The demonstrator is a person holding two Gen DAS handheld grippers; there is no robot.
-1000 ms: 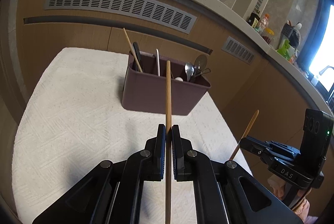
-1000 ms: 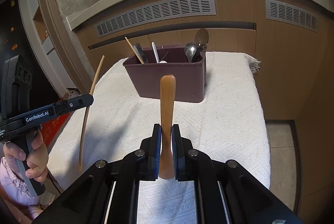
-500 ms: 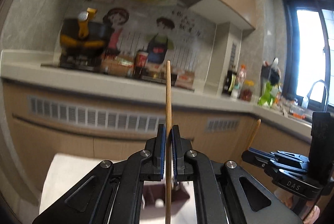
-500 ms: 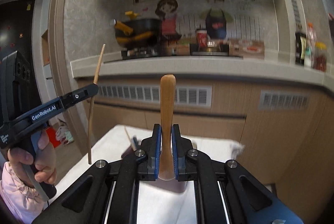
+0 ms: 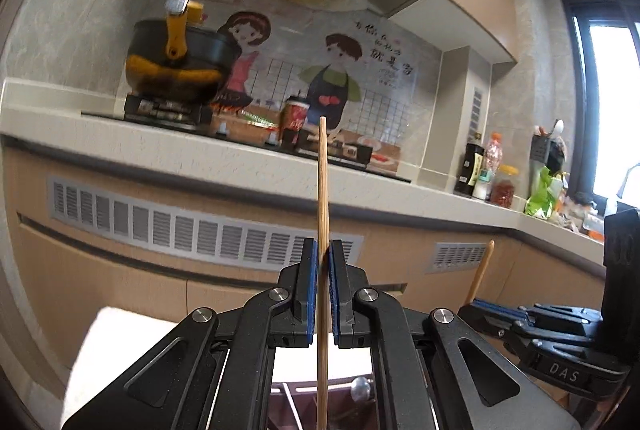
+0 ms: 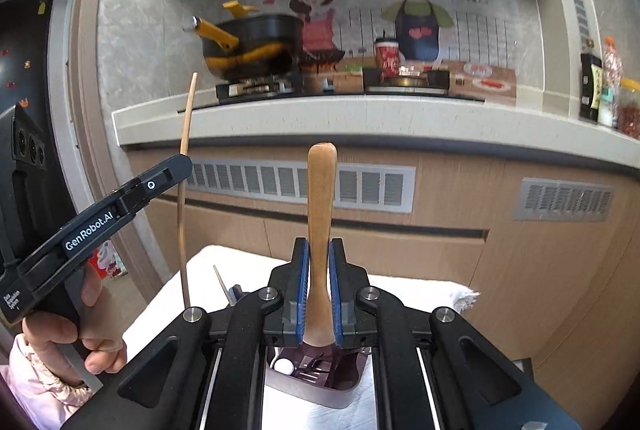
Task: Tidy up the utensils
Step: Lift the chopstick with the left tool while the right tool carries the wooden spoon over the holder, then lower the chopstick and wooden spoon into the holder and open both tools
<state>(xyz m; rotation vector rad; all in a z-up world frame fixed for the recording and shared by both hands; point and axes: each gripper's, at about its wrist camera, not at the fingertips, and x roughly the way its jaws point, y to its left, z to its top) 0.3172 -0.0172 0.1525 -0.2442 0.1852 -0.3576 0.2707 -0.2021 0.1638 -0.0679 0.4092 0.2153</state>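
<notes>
My left gripper (image 5: 323, 250) is shut on a thin wooden chopstick (image 5: 322, 189) that stands upright between its blue pads. My right gripper (image 6: 320, 250) is shut on a wooden utensil handle (image 6: 321, 197), also upright. The dark maroon utensil caddy (image 6: 320, 390) sits low in both views, mostly hidden behind the gripper bodies, with a spoon head (image 5: 360, 386) and other utensils showing in it. The left gripper (image 6: 176, 165) with its chopstick (image 6: 185, 189) appears at the left of the right wrist view. The right gripper (image 5: 476, 308) with its handle (image 5: 482, 266) shows at the right of the left wrist view.
A white cloth (image 6: 420, 290) covers the table under the caddy. Behind stands a kitchen counter (image 5: 240, 153) with a black pot (image 5: 180, 57) on a stove, a red cup (image 5: 294, 113) and bottles (image 5: 476, 165). A hand (image 6: 60, 334) in a pink sleeve holds the left gripper.
Both grippers have risen and tilted up with their utensils held. The caddy has dropped from mid-frame to the bottom edge, and the counter and backsplash have come into view.
</notes>
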